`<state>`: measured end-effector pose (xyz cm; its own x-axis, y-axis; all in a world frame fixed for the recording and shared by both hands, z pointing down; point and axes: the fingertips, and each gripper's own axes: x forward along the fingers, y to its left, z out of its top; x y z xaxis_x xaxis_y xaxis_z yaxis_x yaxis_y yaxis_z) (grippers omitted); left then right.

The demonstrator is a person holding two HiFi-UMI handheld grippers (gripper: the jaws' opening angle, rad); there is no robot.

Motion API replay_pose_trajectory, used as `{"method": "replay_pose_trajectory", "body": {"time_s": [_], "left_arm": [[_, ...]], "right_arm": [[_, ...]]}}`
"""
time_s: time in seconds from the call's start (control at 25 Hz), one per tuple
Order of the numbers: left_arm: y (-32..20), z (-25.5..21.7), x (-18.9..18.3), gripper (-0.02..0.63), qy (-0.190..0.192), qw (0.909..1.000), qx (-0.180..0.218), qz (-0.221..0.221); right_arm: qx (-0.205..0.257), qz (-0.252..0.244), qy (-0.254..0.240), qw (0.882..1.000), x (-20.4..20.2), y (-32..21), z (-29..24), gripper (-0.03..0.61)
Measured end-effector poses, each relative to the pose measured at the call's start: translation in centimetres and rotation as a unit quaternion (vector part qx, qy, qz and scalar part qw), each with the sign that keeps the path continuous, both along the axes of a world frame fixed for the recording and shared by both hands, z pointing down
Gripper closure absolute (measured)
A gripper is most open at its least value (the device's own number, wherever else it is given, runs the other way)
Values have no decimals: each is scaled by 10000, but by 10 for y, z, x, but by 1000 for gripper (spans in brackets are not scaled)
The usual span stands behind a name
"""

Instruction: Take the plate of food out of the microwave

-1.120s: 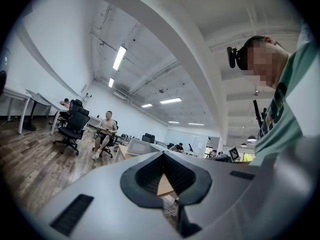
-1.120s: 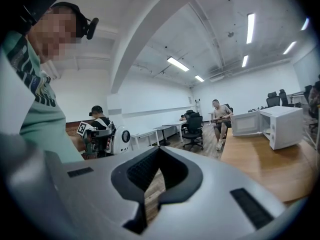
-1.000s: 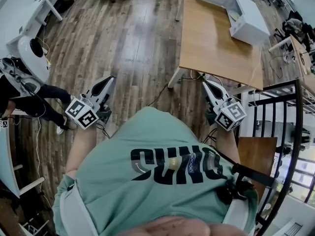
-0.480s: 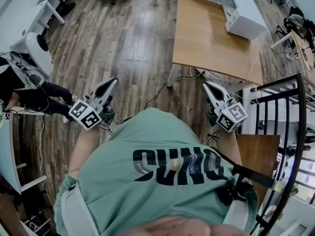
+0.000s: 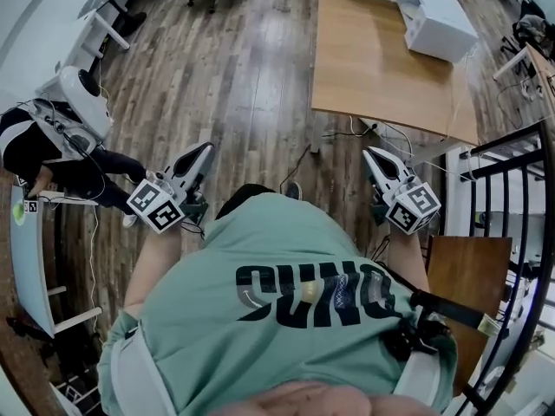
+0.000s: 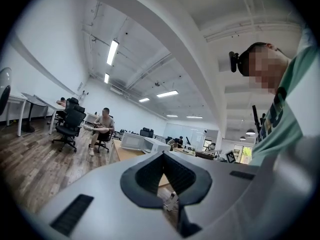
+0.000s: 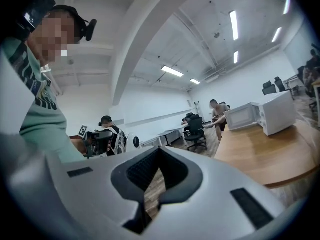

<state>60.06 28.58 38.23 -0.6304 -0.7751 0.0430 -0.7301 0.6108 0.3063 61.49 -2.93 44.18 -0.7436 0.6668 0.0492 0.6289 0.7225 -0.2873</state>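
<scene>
- Left gripper: grey, with a marker cube. Jaws pressed together, nothing held. Carried low at the person's side, probably because nothing is within reach.
- Right gripper: the same, jaws closed and empty.
- White box-shaped microwave: at the far end of the light wooden counter, well apart from both grippers.
- Plate of food: not visible, presumably still inside the microwave. Approach not yet made.
</scene>
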Motion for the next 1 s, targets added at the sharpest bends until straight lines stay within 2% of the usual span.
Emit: {"method": "replay_pose_trajectory", "body": {"time_s": [0.32, 0.52, 0.72, 0.84, 1.0], "left_arm": [[6, 7, -1, 611, 18, 9999, -58, -146], [35, 12, -3, 611, 18, 9989, 86, -460], [70, 25, -5, 611, 181, 9965, 230, -786], [91, 36, -18, 611, 272, 9955, 297, -856], [112, 50, -53, 611, 392, 9958, 445, -698]], "right_arm": [[-73, -203, 130, 9997, -17, 9, 11, 571], [39, -473, 113, 9988, -37, 33, 6, 571], [79, -746, 132, 9971, -59, 63, 6, 571], [200, -848, 210, 9960, -73, 88, 11, 571], [321, -756, 336, 9961, -94, 114, 18, 571]]}}
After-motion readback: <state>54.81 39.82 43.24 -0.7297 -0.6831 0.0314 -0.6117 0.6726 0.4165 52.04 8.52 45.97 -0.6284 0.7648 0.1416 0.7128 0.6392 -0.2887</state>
